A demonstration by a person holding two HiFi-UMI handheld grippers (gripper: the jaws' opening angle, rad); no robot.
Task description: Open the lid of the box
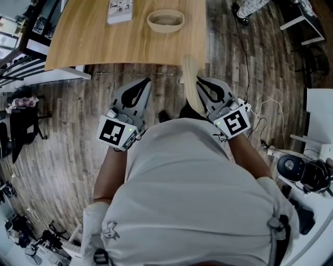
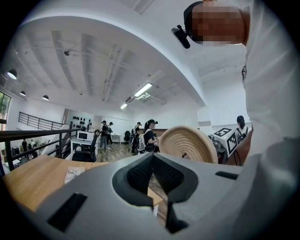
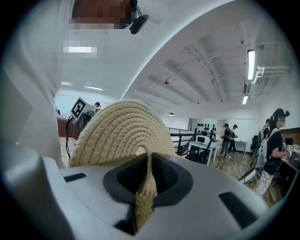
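- The right gripper (image 3: 149,161) was clamped on the rim of the lid (image 3: 121,130), a round coil of pale rope. The lid was held upright, close to the person's chest.
- The left gripper (image 2: 152,157) had its jaws together with nothing between them. It hung left of the right one, apart from the lid.
- The lid filled the near left of the right gripper view and hid the room behind it.
- Far ahead, the box (image 1: 165,29), a woven oval bowl, stood open on the table (image 1: 88,41), well apart from the lid.
- Left of the box lay a leaflet (image 1: 120,11); its print was too small to read.
- Between the person and the table ran a plank floor (image 1: 78,130).
- Several people (image 3: 275,145) stood far off in the room.
- Counted: two grippers, one lid, one box, one leaflet, one table.
- Each gripper bore black-and-white square markers without letters.
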